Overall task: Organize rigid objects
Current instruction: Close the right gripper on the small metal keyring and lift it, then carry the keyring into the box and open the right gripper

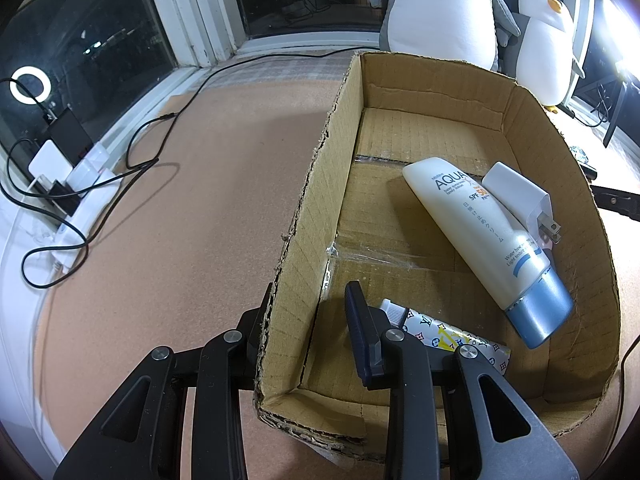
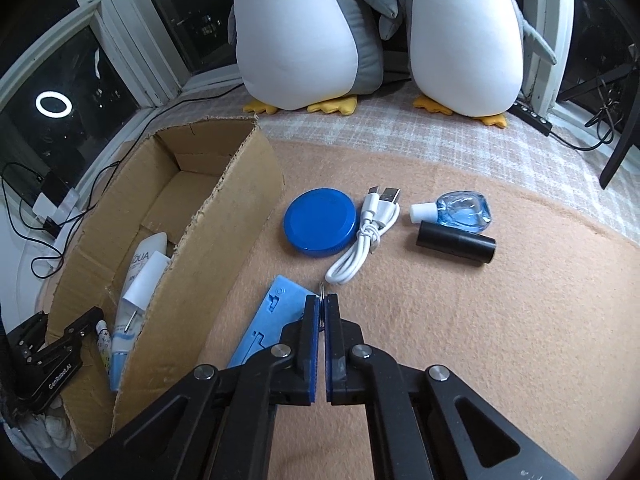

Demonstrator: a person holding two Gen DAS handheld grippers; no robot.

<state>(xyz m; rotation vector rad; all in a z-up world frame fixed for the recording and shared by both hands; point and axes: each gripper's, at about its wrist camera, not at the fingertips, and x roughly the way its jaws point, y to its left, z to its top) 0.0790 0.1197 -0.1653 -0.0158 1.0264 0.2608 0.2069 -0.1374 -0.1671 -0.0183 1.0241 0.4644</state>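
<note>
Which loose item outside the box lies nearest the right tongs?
The light-blue plastic piece, touching the right tongs; the blue lid, cable, bottle and black cylinder lie farther off.

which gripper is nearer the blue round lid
Right. The right gripper is just in front of the blue round lid on the blanket; the left gripper is beyond the cardboard box, clamped on its far wall.

Peach blanket (image 2: 440, 340), cardboard box (image 2: 224, 208), blue lid (image 2: 320, 222), white cable (image 2: 368, 236), black tube (image 2: 456, 246)

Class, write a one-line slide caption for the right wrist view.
Right gripper shut on a small metal ring beside the blue plastic piece and cardboard box.
</note>
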